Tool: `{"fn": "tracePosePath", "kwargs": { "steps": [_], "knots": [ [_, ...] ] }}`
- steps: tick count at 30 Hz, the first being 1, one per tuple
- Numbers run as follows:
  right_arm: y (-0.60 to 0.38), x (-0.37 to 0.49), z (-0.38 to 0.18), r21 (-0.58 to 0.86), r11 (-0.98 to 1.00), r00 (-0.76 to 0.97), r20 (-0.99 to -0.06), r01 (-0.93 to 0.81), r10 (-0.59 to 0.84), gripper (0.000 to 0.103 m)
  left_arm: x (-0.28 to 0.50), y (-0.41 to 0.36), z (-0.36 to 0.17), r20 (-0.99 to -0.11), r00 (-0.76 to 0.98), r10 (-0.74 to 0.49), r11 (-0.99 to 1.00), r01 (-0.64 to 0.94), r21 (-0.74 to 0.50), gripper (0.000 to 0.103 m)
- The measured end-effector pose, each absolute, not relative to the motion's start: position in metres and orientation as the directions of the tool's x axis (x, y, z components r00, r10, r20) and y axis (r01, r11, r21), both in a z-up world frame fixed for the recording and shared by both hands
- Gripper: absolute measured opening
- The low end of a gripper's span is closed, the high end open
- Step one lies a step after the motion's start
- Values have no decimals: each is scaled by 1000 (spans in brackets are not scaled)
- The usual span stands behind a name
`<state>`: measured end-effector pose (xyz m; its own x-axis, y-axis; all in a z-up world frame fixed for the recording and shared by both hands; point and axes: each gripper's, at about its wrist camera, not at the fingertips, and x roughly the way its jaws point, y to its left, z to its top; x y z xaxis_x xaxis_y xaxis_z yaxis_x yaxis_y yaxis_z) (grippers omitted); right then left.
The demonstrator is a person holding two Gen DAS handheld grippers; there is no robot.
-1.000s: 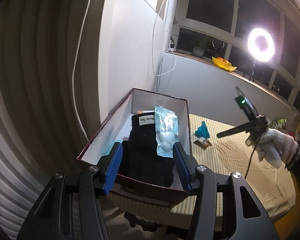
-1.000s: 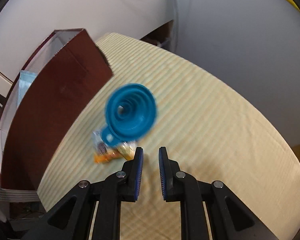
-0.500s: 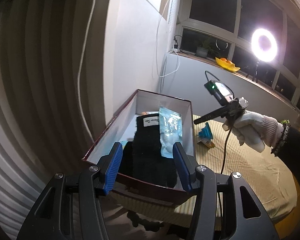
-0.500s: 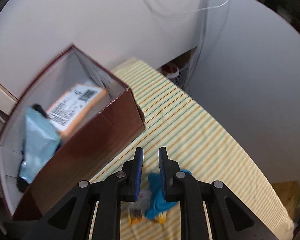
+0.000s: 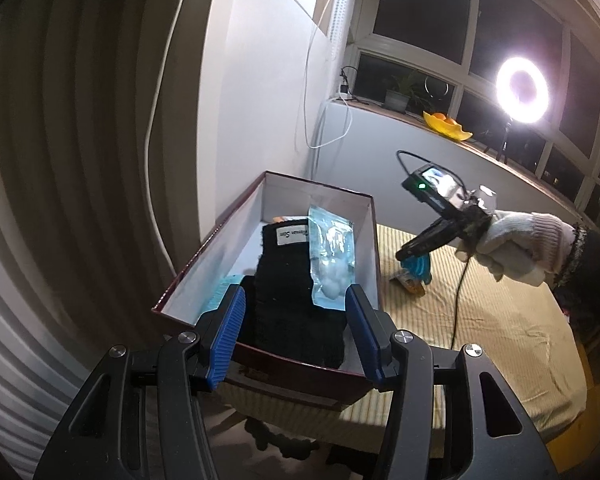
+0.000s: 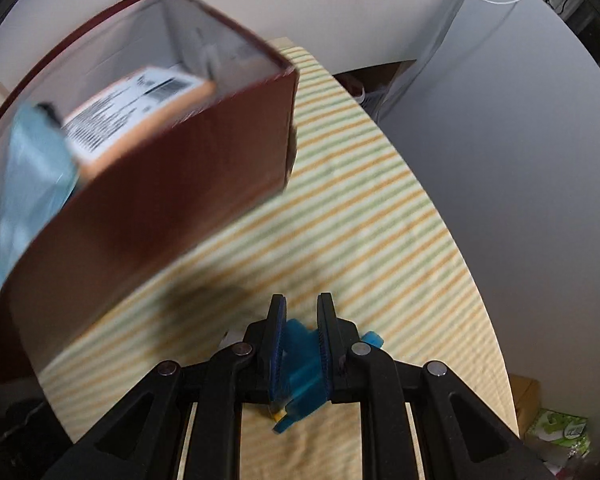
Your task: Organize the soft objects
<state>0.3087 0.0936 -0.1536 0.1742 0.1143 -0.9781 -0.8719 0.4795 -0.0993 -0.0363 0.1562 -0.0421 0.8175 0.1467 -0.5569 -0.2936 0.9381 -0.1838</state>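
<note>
In the right wrist view the right gripper [image 6: 302,344] is at the bottom centre of the frame, with its jaws nearly together. The blue funnel [image 6: 302,376] lies right under them and shows in the narrow gap; I cannot tell if the pads pinch it. The box [image 6: 172,168] fills the upper left. In the left wrist view the left gripper [image 5: 296,336] stands half spread at the bottom centre and holds nothing, in front of the near box [image 5: 374,240] wall.
</note>
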Motion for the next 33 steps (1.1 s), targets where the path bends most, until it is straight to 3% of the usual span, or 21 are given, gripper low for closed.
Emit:
{"fn": "tracePosePath", "kwargs": {
  "steps": [8,17,19,21,23,28,33],
  "knots": [
    [37,297,-128,-88,539,194,-971,-837,143,14,-34,132,-35,-545,833,98,957,-229,-178,51],
    [-56,292,-129,4,655,198,-952,-756,235,15,1,68,-38,-553,831,-56,982,-54,-180,51],
    [-73,289,-125,54,680,211,-930,-732,300,20,12,51,-41,-561,824,-84,985,-18,-173,51],
    [-91,287,-118,101,698,238,-897,-709,372,45,28,34,-47,-576,810,-113,985,17,-169,51],
    [-100,282,-113,110,702,285,-862,-704,420,56,44,20,-53,-590,796,-135,984,38,-174,51],
    [-105,271,-104,108,712,345,-818,-694,460,56,89,-5,-78,-644,757,-112,988,15,-155,52],
    [-85,285,-137,142,698,328,-805,-702,494,56,107,-11,-104,-690,718,-92,989,-15,-147,52]
  ]
}}
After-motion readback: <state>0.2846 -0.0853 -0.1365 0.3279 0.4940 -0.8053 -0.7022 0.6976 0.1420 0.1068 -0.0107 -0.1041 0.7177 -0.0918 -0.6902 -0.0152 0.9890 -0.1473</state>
